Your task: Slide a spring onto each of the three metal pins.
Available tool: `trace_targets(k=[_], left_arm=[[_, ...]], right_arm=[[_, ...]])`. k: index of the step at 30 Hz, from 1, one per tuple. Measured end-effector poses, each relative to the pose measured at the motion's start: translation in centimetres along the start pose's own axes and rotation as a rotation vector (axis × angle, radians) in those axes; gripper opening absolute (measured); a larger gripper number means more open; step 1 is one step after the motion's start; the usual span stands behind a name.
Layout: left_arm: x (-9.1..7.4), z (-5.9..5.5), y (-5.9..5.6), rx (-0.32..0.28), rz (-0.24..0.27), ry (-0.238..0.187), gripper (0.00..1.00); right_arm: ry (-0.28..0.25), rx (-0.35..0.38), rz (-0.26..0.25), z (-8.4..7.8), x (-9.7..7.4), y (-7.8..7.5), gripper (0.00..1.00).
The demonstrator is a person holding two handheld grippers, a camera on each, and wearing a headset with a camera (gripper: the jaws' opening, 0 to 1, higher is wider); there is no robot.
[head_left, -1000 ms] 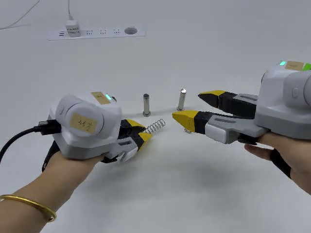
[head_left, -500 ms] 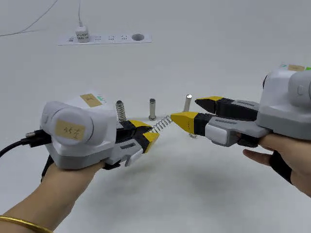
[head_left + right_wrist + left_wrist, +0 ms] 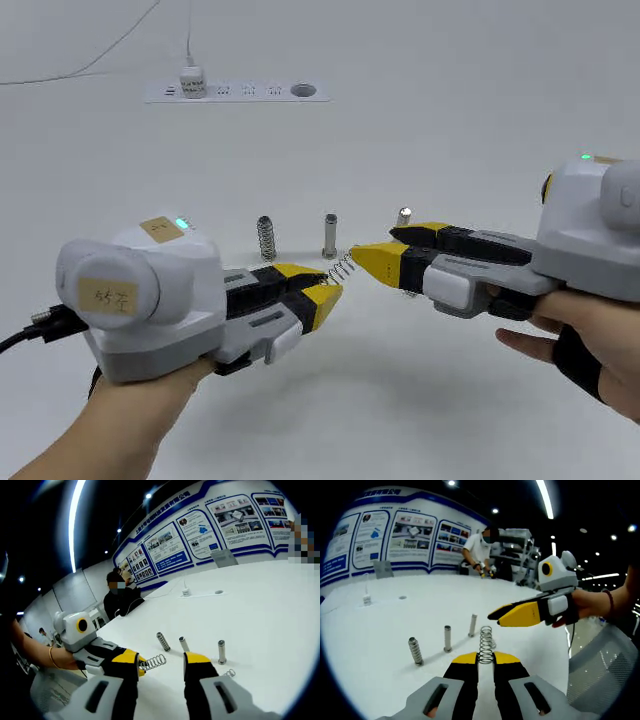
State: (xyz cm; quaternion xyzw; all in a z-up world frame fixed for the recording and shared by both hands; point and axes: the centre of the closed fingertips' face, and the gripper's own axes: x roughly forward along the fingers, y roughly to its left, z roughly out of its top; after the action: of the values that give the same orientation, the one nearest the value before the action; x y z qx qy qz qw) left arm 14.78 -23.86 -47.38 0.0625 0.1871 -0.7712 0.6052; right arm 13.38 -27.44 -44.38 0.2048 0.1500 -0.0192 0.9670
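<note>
Steel pins, three in all, stand upright in a row on the white worktop (image 3: 430, 410): a left pin (image 3: 412, 641), a middle pin (image 3: 329, 235) and a right pin (image 3: 403, 216). The right pin is partly hidden behind the right tongs (image 3: 376, 242) in the head view.

There are three springs too. The first spring (image 3: 265, 240) sits down over the left pin, coiled around its shaft, while the middle and right pins are bare. The loose spring (image 3: 229, 672) is small and lies on its side on the worktop, just beside the foot of the right pin.

The held spring (image 3: 340, 268) is in the left tongs (image 3: 485, 659). They are closed nearly all the way, pinching it by one end between the yellow tips. It is a thin coil of silvery wire with open, evenly spaced turns, and most of its length sticks out forward past the tips. It lies on the near side of the row, between the middle and right pins as the head view has it. Its free end points at the lower yellow tip of the right tongs. Whether the two touch cannot be told.

The right tongs stand apart with a clear gap and grip nothing. In the right gripper view the held spring shows within that gap.

One white power strip (image 3: 235, 92) with a plug in it lies at the far side.
</note>
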Motion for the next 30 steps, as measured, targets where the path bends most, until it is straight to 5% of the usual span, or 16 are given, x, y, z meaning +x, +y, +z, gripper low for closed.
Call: trace_targets(k=[30], left_arm=[[-1.1,2.7,-1.4,-0.078,-0.061,-0.155,0.1]], right_arm=[[-0.063,0.298,0.135,0.6,0.5,2.3,0.15]])
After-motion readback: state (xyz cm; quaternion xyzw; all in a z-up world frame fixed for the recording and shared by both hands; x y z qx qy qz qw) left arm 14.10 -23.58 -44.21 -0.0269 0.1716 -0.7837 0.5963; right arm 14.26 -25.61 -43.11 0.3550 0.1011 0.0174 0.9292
